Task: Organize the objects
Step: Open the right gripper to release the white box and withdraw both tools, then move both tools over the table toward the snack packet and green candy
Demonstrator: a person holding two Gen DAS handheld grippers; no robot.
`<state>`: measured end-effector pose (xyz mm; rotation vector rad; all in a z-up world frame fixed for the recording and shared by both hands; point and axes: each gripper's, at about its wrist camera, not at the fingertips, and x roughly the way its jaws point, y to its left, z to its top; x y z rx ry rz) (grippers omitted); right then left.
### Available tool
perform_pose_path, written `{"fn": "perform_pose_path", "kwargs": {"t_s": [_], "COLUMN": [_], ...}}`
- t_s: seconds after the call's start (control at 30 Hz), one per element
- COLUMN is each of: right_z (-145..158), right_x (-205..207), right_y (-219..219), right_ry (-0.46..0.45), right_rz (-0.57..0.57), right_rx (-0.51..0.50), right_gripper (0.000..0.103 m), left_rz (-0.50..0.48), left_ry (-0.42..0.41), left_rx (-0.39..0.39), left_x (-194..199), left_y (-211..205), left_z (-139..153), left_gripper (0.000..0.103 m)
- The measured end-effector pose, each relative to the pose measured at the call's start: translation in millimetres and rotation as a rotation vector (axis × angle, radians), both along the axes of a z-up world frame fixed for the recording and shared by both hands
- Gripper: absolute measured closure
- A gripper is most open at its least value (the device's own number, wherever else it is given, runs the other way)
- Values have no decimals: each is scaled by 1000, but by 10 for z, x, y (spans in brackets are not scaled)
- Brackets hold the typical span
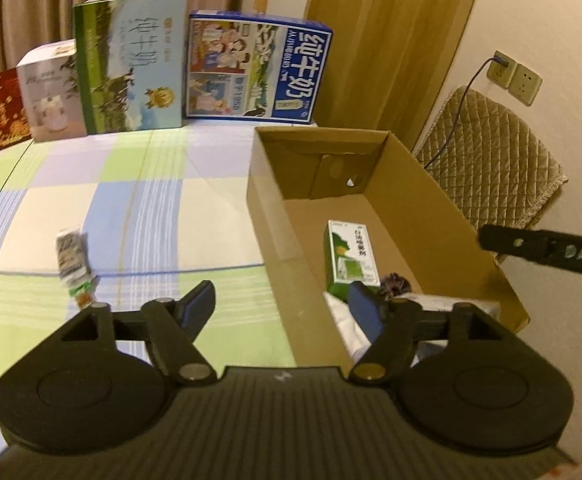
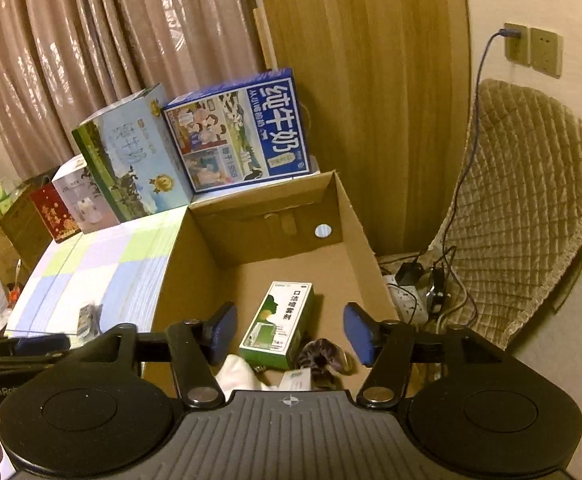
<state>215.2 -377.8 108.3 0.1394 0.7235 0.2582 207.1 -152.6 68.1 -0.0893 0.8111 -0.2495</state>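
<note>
An open cardboard box [image 1: 275, 216] [image 2: 179, 264] stands on the checked tablecloth. Inside it lie a green and white carton [image 1: 351, 258] [image 2: 279, 326], a dark scrunchie [image 1: 397, 284] [image 2: 323, 354] and white items at the near end. A small packet [image 1: 73, 260] [image 2: 88, 316] lies on the cloth left of the box. My left gripper [image 1: 283, 306] is open and empty, straddling the box's left wall. My right gripper [image 2: 291, 330] is open and empty above the carton; it also shows in the left wrist view [image 1: 543, 250].
Two large milk cartons [image 1: 131, 64] [image 1: 257, 68], a white box [image 1: 51, 92] and a red bag [image 1: 3, 110] stand along the table's far edge before a curtain. A quilted chair [image 2: 527, 208], wall sockets [image 2: 531, 50] and cables are right of the box.
</note>
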Motion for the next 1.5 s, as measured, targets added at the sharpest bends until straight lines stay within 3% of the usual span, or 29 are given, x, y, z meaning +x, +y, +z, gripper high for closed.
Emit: {"fn": "perform_pose_path", "kwargs": {"t_s": [0.2, 0.73, 1.1, 1.5], "right_z": [77, 210, 178, 221], "right_x": [-280, -992, -1265, -1415], "right_y": [5, 520, 954, 1232], "right_ry": [-6, -39, -28, -36], "right_rz": [-9, 77, 157, 203], "right_rx": [14, 29, 38, 36], "right_gripper": [28, 2, 2, 2], "left_rz": [19, 88, 147, 194], "left_ry": [-8, -19, -25, -33], "left_rx": [20, 83, 128, 123], "left_x": [-269, -915, -1192, -1375], "left_y": [181, 738, 1152, 1466], "left_z": [17, 90, 151, 199], "left_gripper": [19, 3, 1, 1]}}
